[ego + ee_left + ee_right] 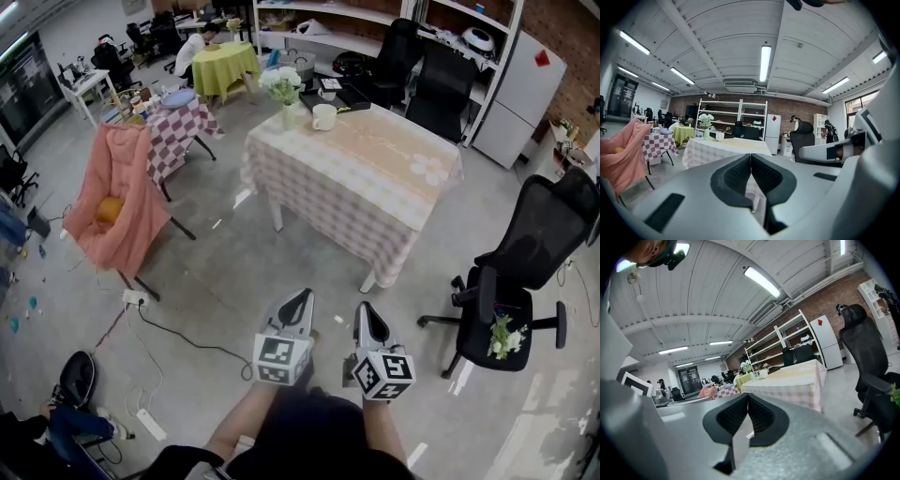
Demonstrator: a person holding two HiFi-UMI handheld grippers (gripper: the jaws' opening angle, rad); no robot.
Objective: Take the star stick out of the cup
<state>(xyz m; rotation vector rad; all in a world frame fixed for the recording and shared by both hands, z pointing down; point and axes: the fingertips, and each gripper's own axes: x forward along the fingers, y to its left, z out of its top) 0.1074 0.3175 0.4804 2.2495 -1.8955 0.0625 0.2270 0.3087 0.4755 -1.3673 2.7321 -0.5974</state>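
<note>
A white cup [322,116] stands on the far left corner of the table with the checked cloth [356,187], beside a vase of white flowers [284,89]. In the left gripper view the cup [720,136] is small and far off, and a thin stick [727,129] seems to lean out of it; its star is too small to make out. My left gripper [298,302] and right gripper [367,311] hang side by side above the floor, well short of the table. Both are shut with nothing between the jaws, as the left gripper view [750,155] and right gripper view [748,396] confirm.
A black office chair [530,253] with a bunch of white flowers [506,337] on its seat stands at the right. A pink padded chair [117,202] and a small checked table [178,127] are at the left. Cables and a power strip [150,424] lie on the floor.
</note>
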